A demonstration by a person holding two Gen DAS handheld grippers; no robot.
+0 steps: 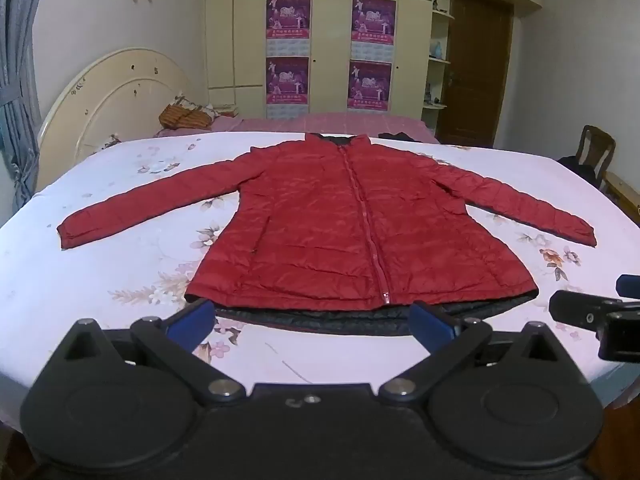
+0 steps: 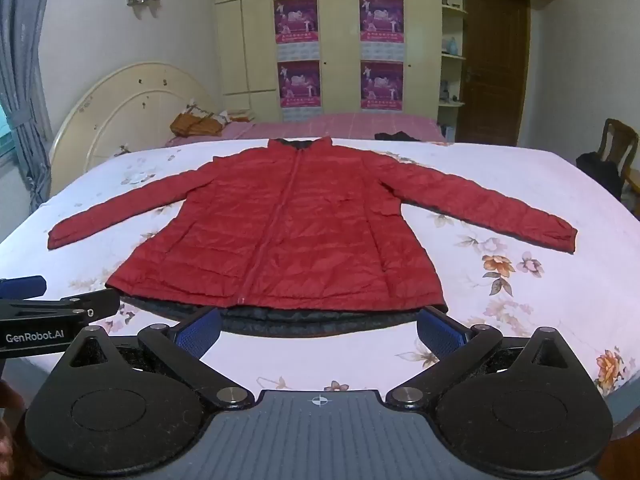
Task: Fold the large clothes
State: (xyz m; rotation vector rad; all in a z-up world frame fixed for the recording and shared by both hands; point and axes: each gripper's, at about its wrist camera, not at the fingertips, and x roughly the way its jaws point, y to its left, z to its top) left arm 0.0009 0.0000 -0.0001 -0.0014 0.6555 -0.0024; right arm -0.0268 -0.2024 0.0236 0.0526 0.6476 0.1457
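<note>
On floral sheet [image 1: 120, 208], quilted red jacket [image 1: 340, 216] lies flat; both grippers' blue fingers [image 2: 200, 330] spread, empty.

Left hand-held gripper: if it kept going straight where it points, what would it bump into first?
Probably the hem of the red jacket, lying flat just ahead of the open left hand-held gripper; depth is hard to judge.

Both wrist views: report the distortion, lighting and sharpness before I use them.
Left wrist view: fisheye bends the bed edge into a curve, corners vignetted black, soft dim light, the red jacket sharp enough, no glare. Right wrist view: same bowing and dark corners, jacket and near floral sheet clear, far posters unreadable.
</note>
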